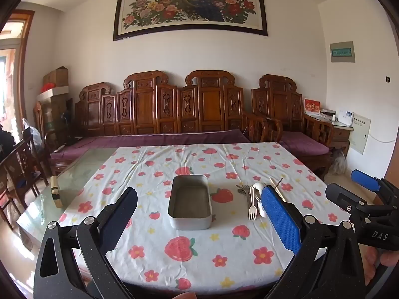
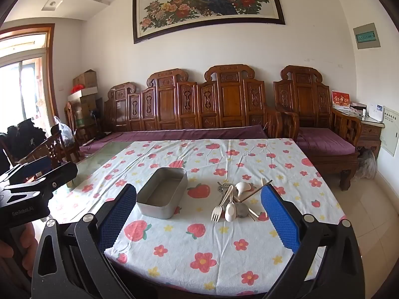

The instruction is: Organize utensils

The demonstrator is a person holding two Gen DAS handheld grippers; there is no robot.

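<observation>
An empty grey metal box (image 1: 190, 202) (image 2: 163, 195) sits mid-table on the strawberry-print cloth. To its right lies a pile of utensils (image 1: 254, 199) (image 2: 234, 199): a cream fork (image 2: 219, 208), cream spoons (image 2: 230, 210), metal pieces and chopsticks (image 2: 259, 189). My left gripper (image 1: 199, 214) is open and empty, held above the near table edge facing the box. My right gripper (image 2: 198, 211) is open and empty, near the front edge, facing the gap between box and pile. Each gripper shows at the edge of the other's view.
The table (image 1: 174, 261) carries a flowered cloth; bare glass (image 1: 74, 174) shows at the left with a small wooden block (image 1: 55, 190) on it. A carved wooden sofa (image 1: 174, 114) with purple cushions stands behind. Wooden chairs (image 1: 20, 164) stand at the left.
</observation>
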